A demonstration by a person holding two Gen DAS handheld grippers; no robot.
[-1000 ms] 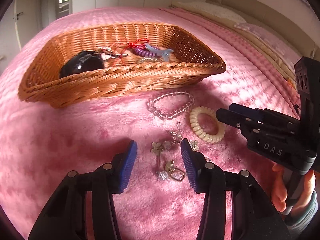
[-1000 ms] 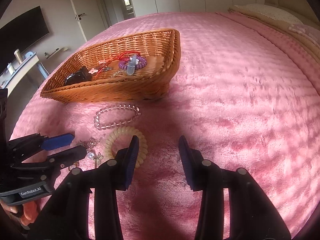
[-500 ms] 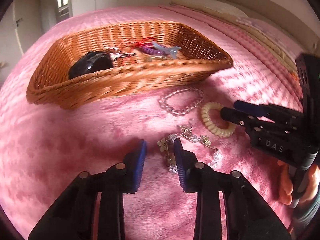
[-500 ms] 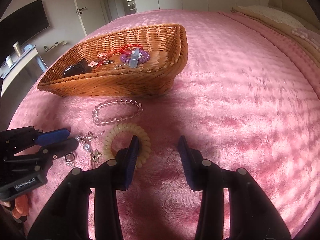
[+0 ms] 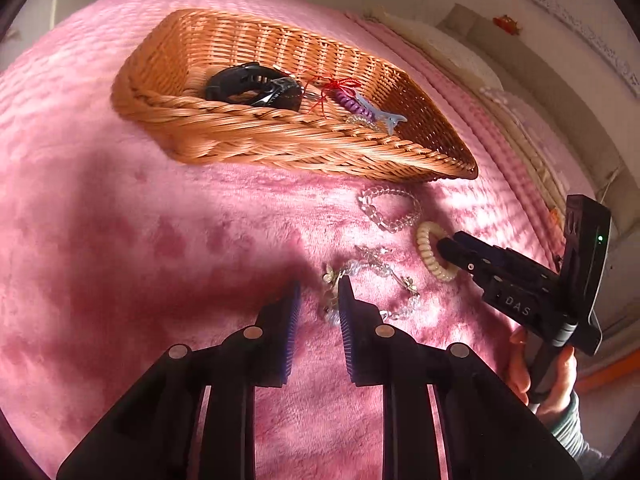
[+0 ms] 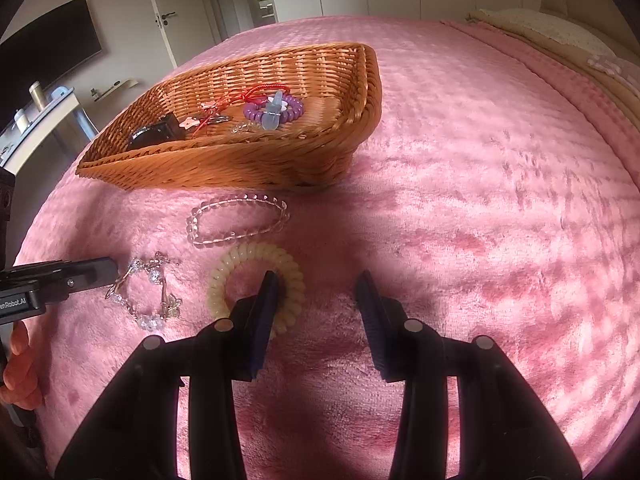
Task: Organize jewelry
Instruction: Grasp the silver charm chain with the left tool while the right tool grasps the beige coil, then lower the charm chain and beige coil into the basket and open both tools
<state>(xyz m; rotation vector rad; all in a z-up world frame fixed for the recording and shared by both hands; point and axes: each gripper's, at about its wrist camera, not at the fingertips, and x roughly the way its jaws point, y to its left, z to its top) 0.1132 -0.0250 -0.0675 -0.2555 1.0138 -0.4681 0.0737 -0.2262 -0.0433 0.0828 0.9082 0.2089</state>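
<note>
A wicker basket (image 5: 280, 148) (image 6: 320, 148) on the pink bedspread holds a black watch (image 5: 256, 86), a purple coil hair tie (image 6: 276, 110), a blue clip and a red cord. In front of it lie a clear bead bracelet (image 6: 236, 220), a cream coil hair tie (image 6: 256, 276) and a crystal charm chain (image 5: 360, 280) (image 6: 148, 292). My left gripper (image 5: 318, 292) is narrowly open and empty, its right finger touching the chain's left end. My right gripper (image 6: 316, 284) is open, its left finger over the cream hair tie.
The pink plush bedspread (image 6: 480, 200) stretches right and far. Pillows (image 6: 560, 36) lie at the headboard. A desk with bottles (image 6: 36, 108) and a dark screen stand off the bed's left side.
My left gripper has narrowed and swung left, so the chain now lies by its right finger rather than between the fingers. My right gripper has crept forward onto the cream hair tie.
</note>
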